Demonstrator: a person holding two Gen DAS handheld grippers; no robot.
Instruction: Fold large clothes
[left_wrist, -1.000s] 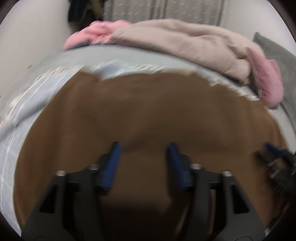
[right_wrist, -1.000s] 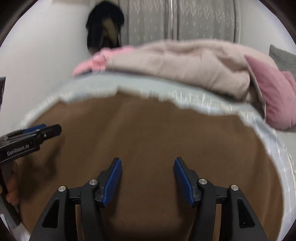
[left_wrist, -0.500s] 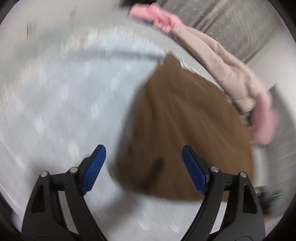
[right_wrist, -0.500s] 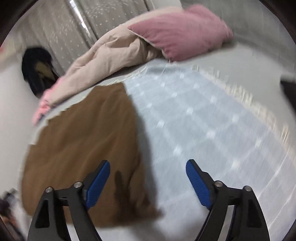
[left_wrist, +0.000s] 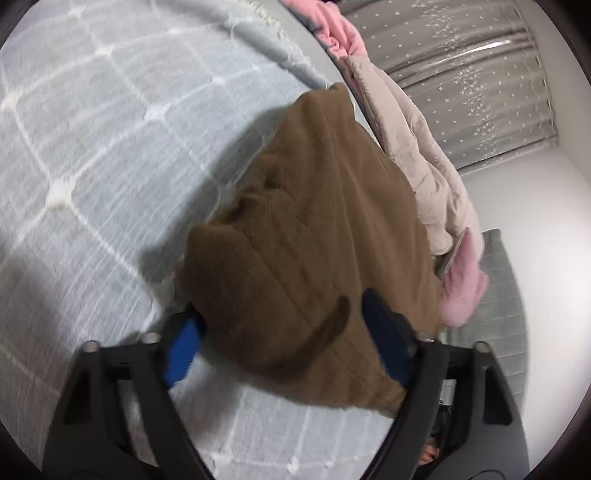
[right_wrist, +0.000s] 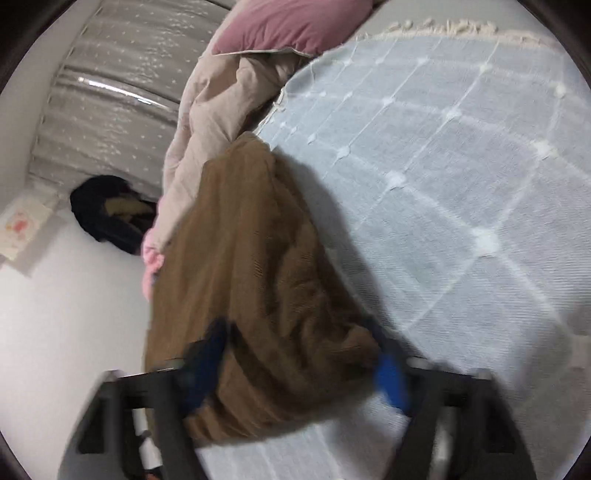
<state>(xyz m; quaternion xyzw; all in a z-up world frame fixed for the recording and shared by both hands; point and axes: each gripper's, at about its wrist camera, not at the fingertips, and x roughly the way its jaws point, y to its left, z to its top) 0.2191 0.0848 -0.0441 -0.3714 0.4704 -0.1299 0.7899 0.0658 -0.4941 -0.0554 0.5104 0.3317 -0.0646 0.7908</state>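
A brown fleece garment (left_wrist: 314, 236) lies on the light blue blanket (left_wrist: 92, 147) of a bed. My left gripper (left_wrist: 284, 332) is open, its blue-padded fingers straddling the garment's near left corner, which bulges up between them. In the right wrist view the same garment (right_wrist: 251, 266) lies with its near right corner between the open fingers of my right gripper (right_wrist: 299, 365). Neither gripper pinches the cloth. The fingertips are partly hidden by the fabric and blurred.
A beige quilt (left_wrist: 413, 147) and pink pillows (right_wrist: 295, 22) are piled along the far side of the bed. Grey starred curtains (left_wrist: 461, 74) hang behind. A dark bundle (right_wrist: 107, 214) sits by the white wall. The blue blanket (right_wrist: 461, 166) spreads to each side.
Both grippers swung outward from the garment's middle to its side corners, opened wider, then moved in so each corner now sits between the fingers.
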